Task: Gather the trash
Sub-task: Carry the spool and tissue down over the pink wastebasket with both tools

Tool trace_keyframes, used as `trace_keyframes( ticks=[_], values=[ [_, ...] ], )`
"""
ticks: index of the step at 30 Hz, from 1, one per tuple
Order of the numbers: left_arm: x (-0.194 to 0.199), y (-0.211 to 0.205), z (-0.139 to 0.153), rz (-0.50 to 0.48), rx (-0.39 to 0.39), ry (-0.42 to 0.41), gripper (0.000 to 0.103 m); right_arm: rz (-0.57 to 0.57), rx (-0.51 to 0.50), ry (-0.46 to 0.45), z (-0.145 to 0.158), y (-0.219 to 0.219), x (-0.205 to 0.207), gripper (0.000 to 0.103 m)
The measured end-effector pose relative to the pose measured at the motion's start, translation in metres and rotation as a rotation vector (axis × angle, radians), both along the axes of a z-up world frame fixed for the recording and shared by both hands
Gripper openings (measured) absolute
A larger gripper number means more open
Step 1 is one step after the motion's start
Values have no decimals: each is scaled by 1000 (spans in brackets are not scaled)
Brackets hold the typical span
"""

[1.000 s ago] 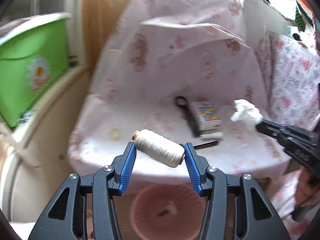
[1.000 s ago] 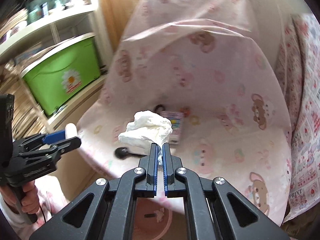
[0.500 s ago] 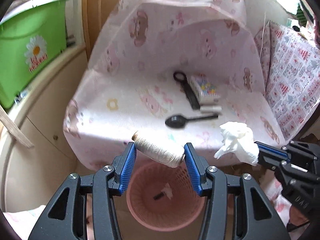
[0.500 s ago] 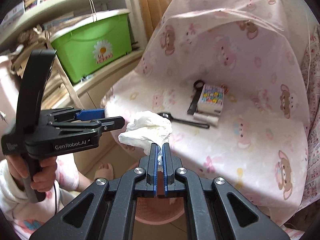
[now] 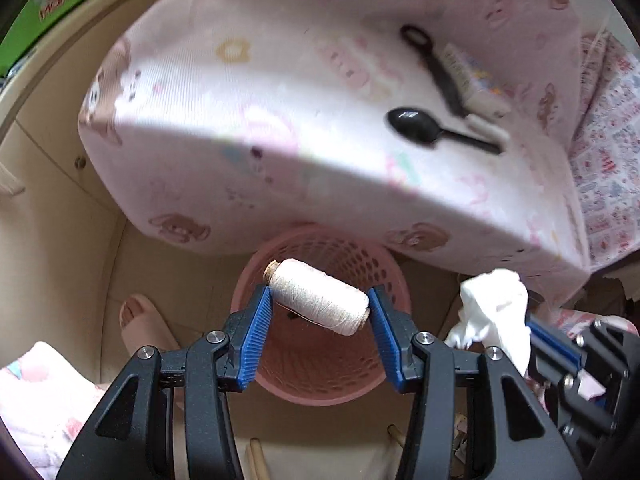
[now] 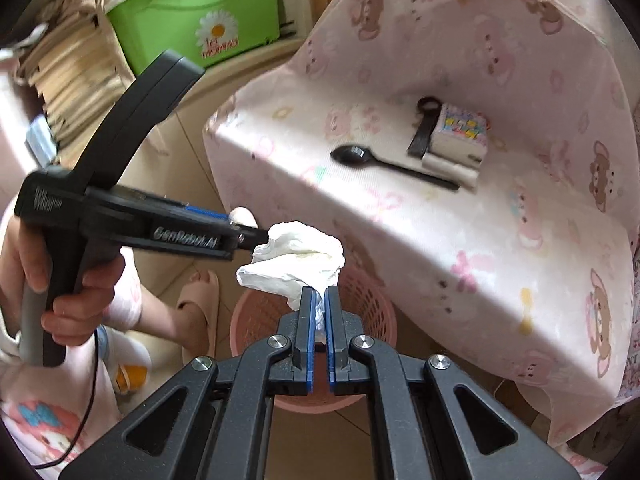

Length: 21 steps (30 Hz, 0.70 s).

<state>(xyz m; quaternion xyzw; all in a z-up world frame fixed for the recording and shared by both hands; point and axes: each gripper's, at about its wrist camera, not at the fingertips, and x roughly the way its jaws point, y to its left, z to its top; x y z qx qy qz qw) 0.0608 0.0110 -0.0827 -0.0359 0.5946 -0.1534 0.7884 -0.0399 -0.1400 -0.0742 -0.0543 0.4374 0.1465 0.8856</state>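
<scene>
My left gripper point(image 5: 320, 304) is shut on a cream thread spool point(image 5: 316, 298), held lengthwise between the blue pads right above the pink mesh wastebasket point(image 5: 248, 280). My right gripper point(image 6: 319, 300) is shut on a crumpled white tissue point(image 6: 296, 256), held above the basket's rim point(image 6: 384, 316). The tissue also shows at the right of the left wrist view point(image 5: 496, 308). The left gripper shows in the right wrist view point(image 6: 240, 236), its tip beside the tissue. The basket stands on the floor under the front edge of the pink-covered seat point(image 5: 280, 128).
On the seat lie a black plastic spoon point(image 6: 356, 156), a black strap-like piece point(image 6: 424, 128), a small colourful box point(image 6: 460, 132) and a white roll point(image 6: 450, 168). A green bin point(image 6: 192, 24) and stacked papers point(image 6: 72, 80) stand at left. The person's slippered foot point(image 6: 200, 312) is beside the basket.
Both grippers have moved down and back from over the seat to above the pink basket, each keeping hold of its item. The basket now fills more of both views.
</scene>
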Motion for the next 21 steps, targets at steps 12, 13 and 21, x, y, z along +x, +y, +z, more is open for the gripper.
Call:
trace_keyframes(
  ticks=[12,13,21],
  values=[
    [10,-11,-58,18,104,133,48,-85,-83,197,-68,-9,33,5],
    [9,-10,-64,23,114,148,48,-93,-95,200,-71,-10,35,5],
    [9,-10,-88,34,144,219,48,-100,-120,282,-101,-13,45,5]
  ],
)
